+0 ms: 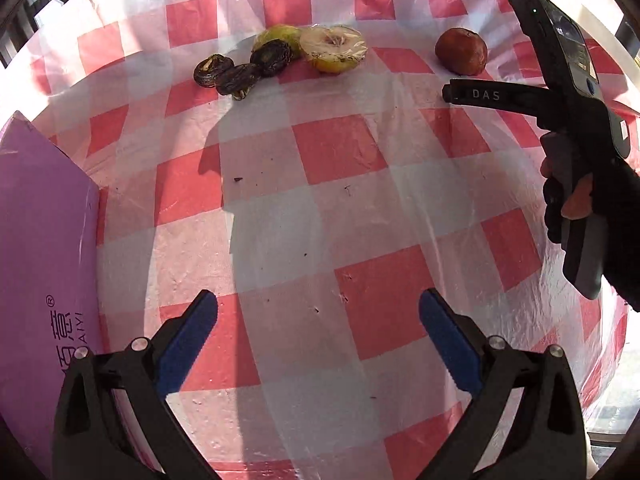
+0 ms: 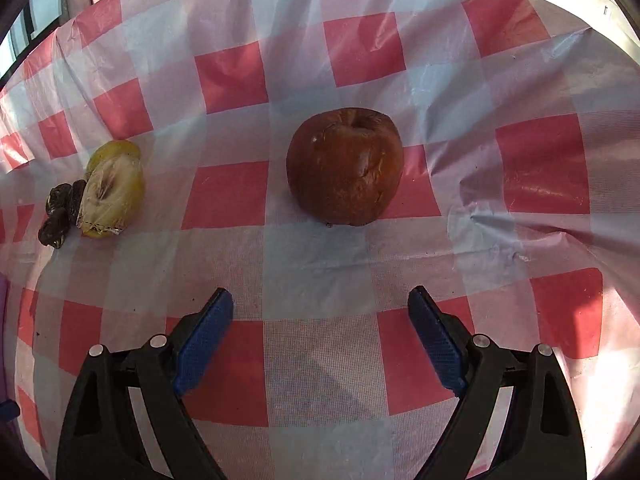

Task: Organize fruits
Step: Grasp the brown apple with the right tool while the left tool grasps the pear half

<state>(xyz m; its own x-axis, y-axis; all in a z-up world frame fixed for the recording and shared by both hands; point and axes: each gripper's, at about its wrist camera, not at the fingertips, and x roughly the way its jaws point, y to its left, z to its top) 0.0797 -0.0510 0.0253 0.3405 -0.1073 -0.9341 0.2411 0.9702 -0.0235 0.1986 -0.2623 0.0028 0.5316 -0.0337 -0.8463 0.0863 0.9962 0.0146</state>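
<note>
A wrinkled brown-red apple [image 2: 345, 166] sits on the checked tablecloth straight ahead of my right gripper [image 2: 320, 300], which is open and empty a short way in front of it. The apple also shows far right in the left wrist view [image 1: 461, 51], with the right gripper [image 1: 450, 92] just below it. A halved yellow-green apple wrapped in film [image 1: 333, 48] [image 2: 112, 192] lies beside several dark shrivelled fruits [image 1: 240, 72] [image 2: 60, 212]. My left gripper [image 1: 318, 304] is open and empty, far from all the fruit.
A purple box [image 1: 44, 248] stands at the left, close to my left gripper. The red-and-white checked plastic cloth [image 1: 320, 216] covers the table, with wrinkles at the right in the right wrist view [image 2: 500, 224]. Small dark crumbs lie on the cloth.
</note>
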